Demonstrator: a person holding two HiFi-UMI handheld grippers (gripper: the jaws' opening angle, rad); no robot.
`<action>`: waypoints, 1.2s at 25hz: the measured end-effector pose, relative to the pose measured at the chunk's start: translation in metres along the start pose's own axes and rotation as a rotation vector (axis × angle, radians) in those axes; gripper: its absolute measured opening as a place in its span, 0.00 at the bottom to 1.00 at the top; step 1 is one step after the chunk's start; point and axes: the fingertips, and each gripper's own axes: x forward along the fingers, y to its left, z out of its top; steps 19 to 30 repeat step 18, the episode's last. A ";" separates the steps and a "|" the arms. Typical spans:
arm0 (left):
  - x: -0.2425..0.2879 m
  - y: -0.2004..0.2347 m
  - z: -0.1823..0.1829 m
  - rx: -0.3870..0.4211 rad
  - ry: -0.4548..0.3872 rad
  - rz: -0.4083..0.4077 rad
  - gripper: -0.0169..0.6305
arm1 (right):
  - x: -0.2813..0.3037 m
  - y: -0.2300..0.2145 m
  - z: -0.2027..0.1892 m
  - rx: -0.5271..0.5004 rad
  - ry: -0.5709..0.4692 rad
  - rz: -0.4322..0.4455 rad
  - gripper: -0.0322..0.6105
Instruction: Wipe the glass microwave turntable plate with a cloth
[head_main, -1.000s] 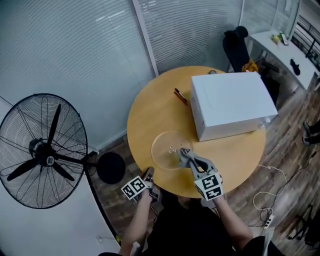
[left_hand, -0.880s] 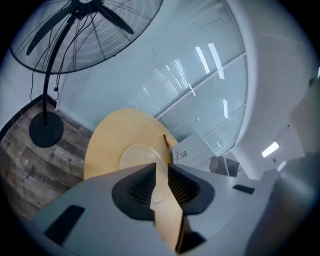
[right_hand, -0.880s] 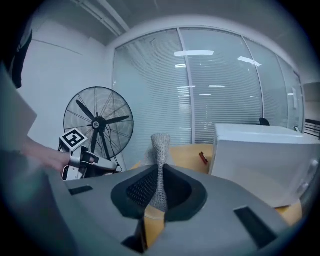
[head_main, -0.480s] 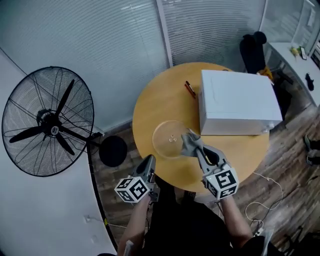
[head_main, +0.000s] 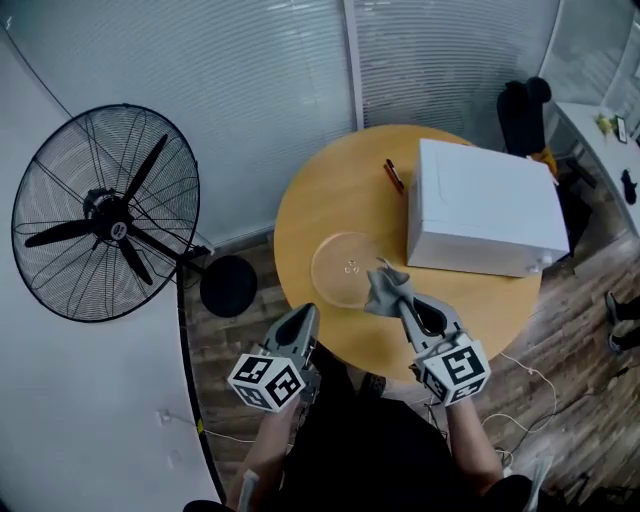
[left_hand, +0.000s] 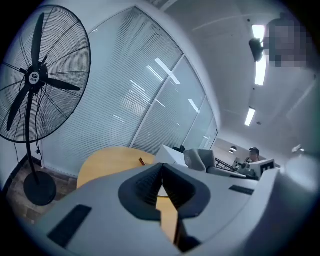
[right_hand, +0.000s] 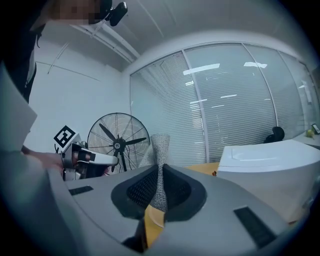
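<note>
The clear glass turntable plate (head_main: 345, 268) lies flat on the round wooden table (head_main: 320, 210), toward its near left side. My right gripper (head_main: 398, 300) is shut on a grey cloth (head_main: 385, 288) that bunches up beyond its tips, held above the plate's near right edge. In the right gripper view the cloth (right_hand: 159, 165) stands up between the closed jaws. My left gripper (head_main: 302, 322) is shut with nothing in it, raised off the table's near edge; its closed jaws (left_hand: 161, 186) show in the left gripper view.
A white microwave (head_main: 485, 222) sits on the table's right half, with a small red-and-black object (head_main: 394, 176) beside it. A large black pedestal fan (head_main: 105, 212) stands at the left, its round base (head_main: 228, 285) near the table. Blinds cover the glass wall behind.
Both grippers have lifted and drawn back toward me. The right one carried the cloth off the plate's middle to its near right edge. The left gripper rose from the table's edge.
</note>
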 end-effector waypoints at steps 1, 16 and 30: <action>-0.001 0.000 -0.001 0.004 0.002 0.003 0.02 | -0.001 0.001 -0.002 0.002 0.007 0.004 0.10; -0.002 -0.016 -0.019 0.018 0.043 -0.011 0.02 | -0.016 0.007 -0.019 -0.009 0.032 0.009 0.10; -0.001 -0.017 -0.019 0.017 0.043 -0.012 0.02 | -0.016 0.007 -0.020 -0.007 0.037 0.009 0.09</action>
